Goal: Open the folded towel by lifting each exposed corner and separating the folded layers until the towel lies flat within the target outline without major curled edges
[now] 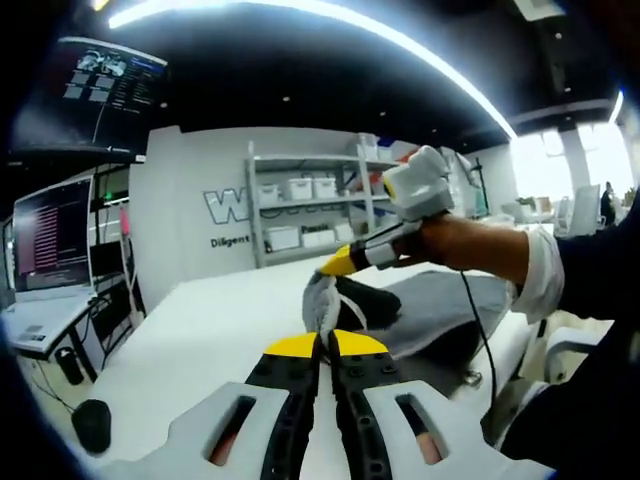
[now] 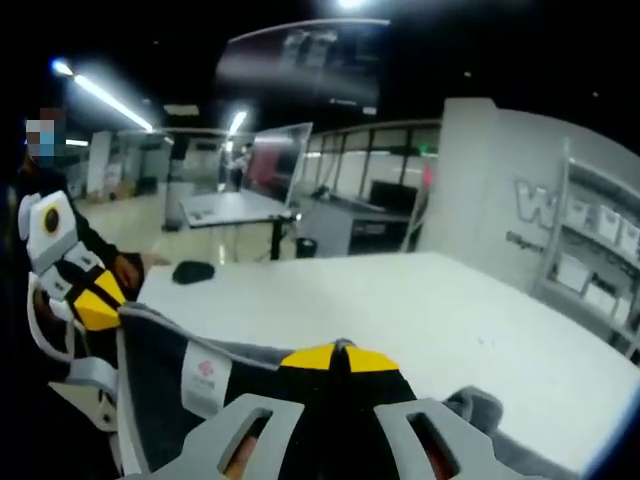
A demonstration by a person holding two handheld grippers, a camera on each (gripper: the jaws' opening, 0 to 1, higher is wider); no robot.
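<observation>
The grey towel (image 1: 440,305) lies partly bunched on the white table (image 1: 200,330), with one edge pulled up off it. In the left gripper view, my left gripper (image 1: 322,345) has its yellow tips shut on the raised edge. The right gripper (image 1: 340,263), held by a hand with a white cuff, pinches the same edge just above. In the right gripper view, my right gripper (image 2: 340,355) is shut on the towel (image 2: 160,370), whose dark side with a white label (image 2: 205,378) faces me. The left gripper (image 2: 100,300) holds the towel's far corner at the left.
A black mouse (image 2: 193,270) lies near the table's far end. Monitors (image 1: 50,235) stand on a side desk, and shelves with boxes (image 1: 300,200) line the wall. A black cable (image 1: 480,330) hangs across the towel. A chair (image 1: 570,345) stands beside the table.
</observation>
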